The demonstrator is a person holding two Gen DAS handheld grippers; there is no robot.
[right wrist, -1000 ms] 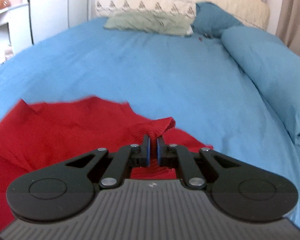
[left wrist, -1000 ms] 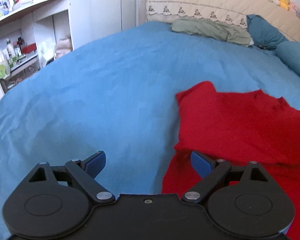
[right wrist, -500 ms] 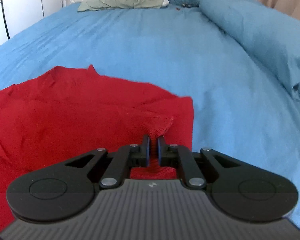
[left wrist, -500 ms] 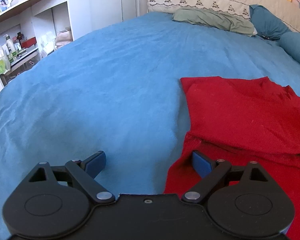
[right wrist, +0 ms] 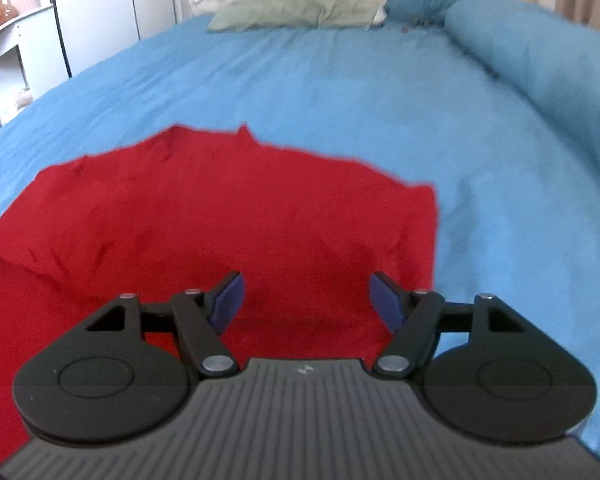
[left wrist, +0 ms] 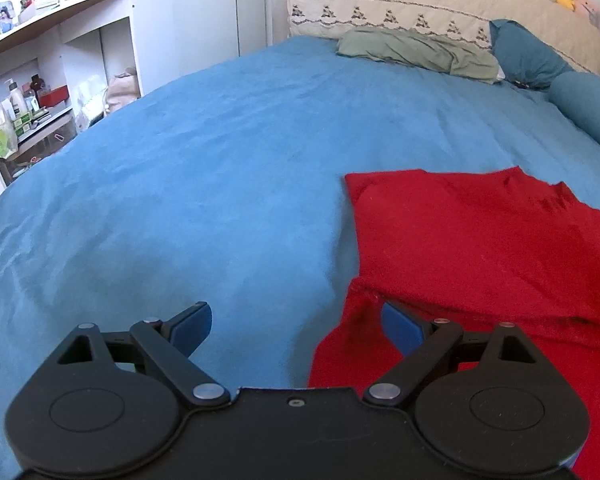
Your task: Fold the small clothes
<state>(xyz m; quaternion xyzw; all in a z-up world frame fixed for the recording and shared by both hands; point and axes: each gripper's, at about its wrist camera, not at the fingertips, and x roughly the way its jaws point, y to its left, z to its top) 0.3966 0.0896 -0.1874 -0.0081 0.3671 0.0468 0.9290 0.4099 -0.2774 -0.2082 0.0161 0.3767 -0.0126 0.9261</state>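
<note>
A red garment [left wrist: 480,240] lies folded over itself on the blue bedspread [left wrist: 220,160]; its upper layer ends in a straight far edge. My left gripper [left wrist: 296,324] is open at the garment's near left corner, its right pad just over the red cloth, its left pad over bare bedspread. In the right wrist view the same red garment [right wrist: 220,216] fills the lower left. My right gripper [right wrist: 306,300] hovers over its right part; its jaws are opening, with red cloth lying below them and nothing pinched.
A green-grey cloth [left wrist: 416,54] and a teal pillow [left wrist: 528,56] lie at the head of the bed, by the beige headboard [left wrist: 440,4]. A rolled blue duvet [right wrist: 540,64] runs along the right side. White shelves [left wrist: 56,80] with bottles stand left of the bed.
My right gripper, shut on a pinch of red cloth before, has let it go and opened wide. The garment's upper layer came down flat onto the lower one. The left gripper stayed open and still.
</note>
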